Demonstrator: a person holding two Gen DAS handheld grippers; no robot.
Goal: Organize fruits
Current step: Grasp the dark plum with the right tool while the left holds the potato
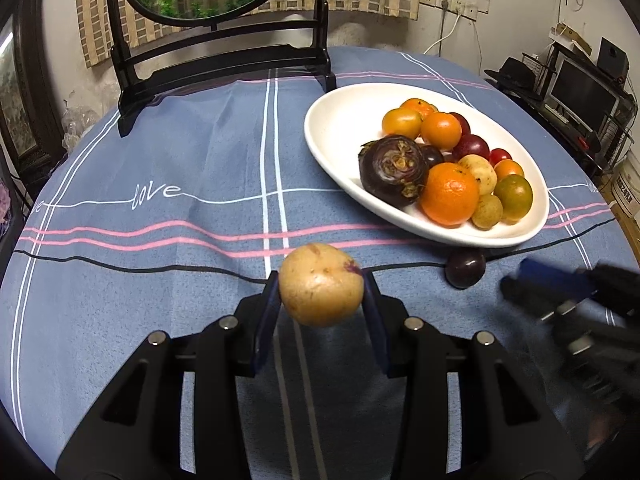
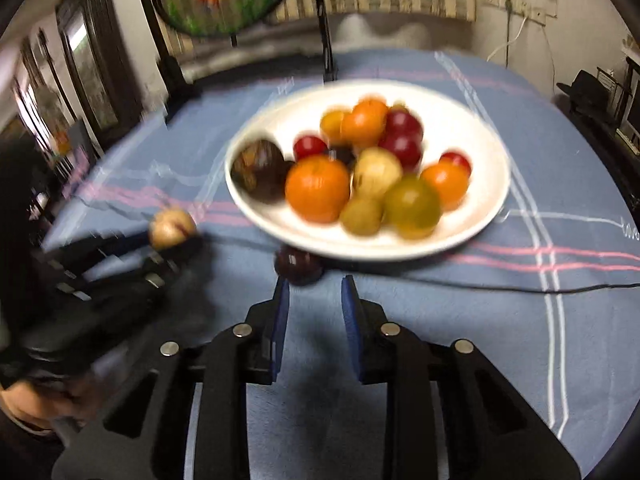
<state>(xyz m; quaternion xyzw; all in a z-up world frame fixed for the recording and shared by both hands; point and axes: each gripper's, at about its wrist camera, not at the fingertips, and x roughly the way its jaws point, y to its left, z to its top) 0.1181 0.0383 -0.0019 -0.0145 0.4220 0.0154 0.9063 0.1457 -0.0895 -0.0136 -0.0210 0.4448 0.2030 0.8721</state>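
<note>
Tan, roundish potato-like fruit [image 1: 321, 284] sits clamped in our left gripper [image 1: 320, 292], long axis crosswise, above the blue plaid tablecloth [image 1: 160, 152] reading "love"; our right gripper [image 2: 315, 292] is closed, empty.

A: Tablecloth [image 1: 160, 152]? Blue, with white and pink stripes.
B: Plate [image 1: 332, 120]: white. Held fruit [image 1: 320, 284]: tan. Loose fruit [image 1: 465, 268]: dark purple, perhaps; the right view is blurred.
</note>
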